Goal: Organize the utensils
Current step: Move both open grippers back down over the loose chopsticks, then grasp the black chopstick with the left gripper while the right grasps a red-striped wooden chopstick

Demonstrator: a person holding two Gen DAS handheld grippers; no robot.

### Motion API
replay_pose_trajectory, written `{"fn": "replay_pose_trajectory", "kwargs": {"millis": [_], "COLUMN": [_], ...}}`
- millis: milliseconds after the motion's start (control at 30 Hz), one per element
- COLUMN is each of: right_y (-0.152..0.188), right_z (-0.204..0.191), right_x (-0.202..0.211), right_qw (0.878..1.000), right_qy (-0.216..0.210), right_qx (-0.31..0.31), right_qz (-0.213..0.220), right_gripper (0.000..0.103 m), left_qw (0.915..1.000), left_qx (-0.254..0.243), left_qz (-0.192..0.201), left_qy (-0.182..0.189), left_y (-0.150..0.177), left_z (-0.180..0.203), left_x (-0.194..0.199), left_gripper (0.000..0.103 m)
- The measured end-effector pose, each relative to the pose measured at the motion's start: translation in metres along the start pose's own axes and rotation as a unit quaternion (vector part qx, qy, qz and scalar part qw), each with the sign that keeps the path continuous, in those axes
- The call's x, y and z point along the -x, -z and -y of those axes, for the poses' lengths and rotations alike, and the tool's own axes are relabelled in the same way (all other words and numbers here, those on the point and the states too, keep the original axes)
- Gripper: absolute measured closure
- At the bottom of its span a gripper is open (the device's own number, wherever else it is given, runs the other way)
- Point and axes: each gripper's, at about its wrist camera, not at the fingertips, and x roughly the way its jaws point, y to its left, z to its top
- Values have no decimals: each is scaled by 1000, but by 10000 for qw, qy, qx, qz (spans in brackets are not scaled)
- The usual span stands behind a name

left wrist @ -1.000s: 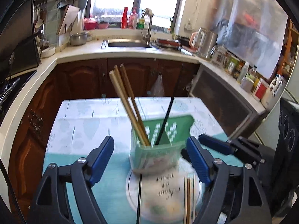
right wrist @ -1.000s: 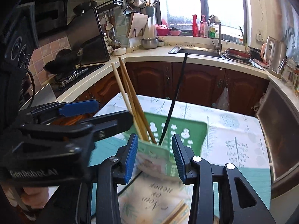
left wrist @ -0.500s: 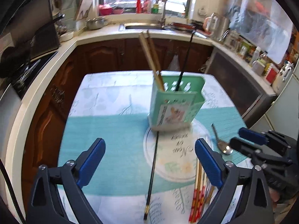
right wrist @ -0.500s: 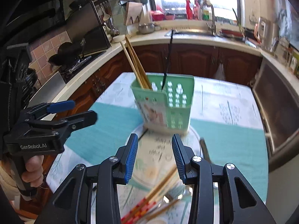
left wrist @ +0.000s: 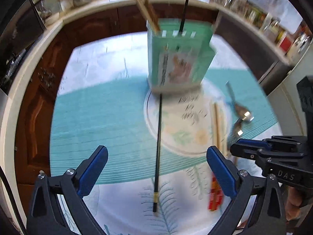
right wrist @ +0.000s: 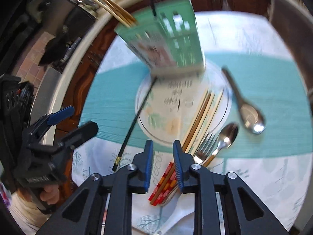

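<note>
- Left wrist view: left gripper [left wrist: 155, 173] jaws wide apart, nothing clamped, above the worktop [left wrist: 101, 117].
- A black chopstick [left wrist: 158, 148] lies loose on the worktop between the jaws, not touched by the pads.
- Green utensil holder [left wrist: 179, 58] stands upright at the far edge of a round printed mat [left wrist: 187, 121]; wooden chopsticks and one black one stick out of it.
- Right gripper [left wrist: 237, 149] is at the right, beside the loose red-ended chopsticks [left wrist: 215, 197] and spoons [left wrist: 241, 115].
- Right wrist view: right gripper [right wrist: 162, 163] jaws closing, narrow gap; red-ended chopsticks [right wrist: 166, 186] lie under the gap, not pinched.
- Fork [right wrist: 205, 146] and two spoons [right wrist: 252, 115] lie just right of them.
</note>
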Motion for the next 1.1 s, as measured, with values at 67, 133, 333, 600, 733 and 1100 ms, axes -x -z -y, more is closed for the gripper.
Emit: {"fn": "replay_pose_trajectory", "kwargs": {"millis": [67,133,333,600,733,1100], "right_y": [1,-2,-10,-25,-33,-31], "right_z": [6,12,23,24,16,-34], "right_x": [-14,-26,-45,-64,-70,-82], "right_qw": [9996,9985,9955,9901,9878,9724], "right_qy": [-12,-11,144,685,999,2096], "right_qx": [-201,-400,-719,-878,-779,533], "right_qz": [-206,-366,-603,-858,-908,-874], "right_gripper": [85,86,87,87,87,92], "left_qw": [9994,9981,9930,9923,9916,9894], "left_qx": [41,81,178,56,11,-318], "left_qz": [-324,-576,-1087,-1170,-1244,-1417], "left_qy": [82,205,436,409,360,-50], "left_y": [1,2,5,0,0,-9], "left_z": [-2,-5,-9,-6,-2,17], "left_x": [-20,-37,-74,-87,-89,-100], "left_gripper": [11,29,48,48,48,49]}}
